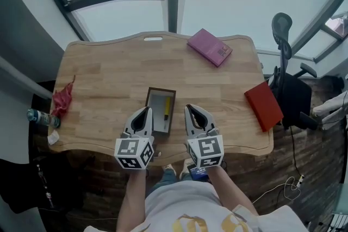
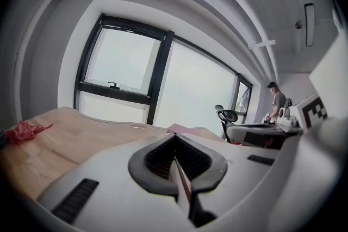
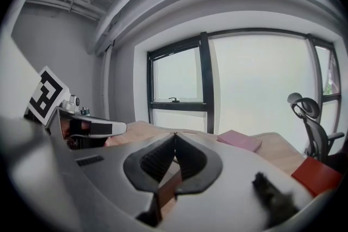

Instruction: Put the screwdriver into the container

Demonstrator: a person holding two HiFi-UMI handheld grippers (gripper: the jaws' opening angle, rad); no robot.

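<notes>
Though the pink book (image 1: 209, 47) beyond the container (image 1: 147, 110) bears print, it's illegible.

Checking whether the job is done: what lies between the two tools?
In the head view, the container, with the screwdriver inside it, lies between the left tool and the right tool.

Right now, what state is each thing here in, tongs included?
Left tongs: shut, empty.
Right tongs: shut, empty.
Screwdriver: lying inside the container.
Container: open-topped, flat on table.
Pink book: closed, lying flat.
Red book: closed, lying flat.
Red cloth: crumpled at the table edge.
</notes>
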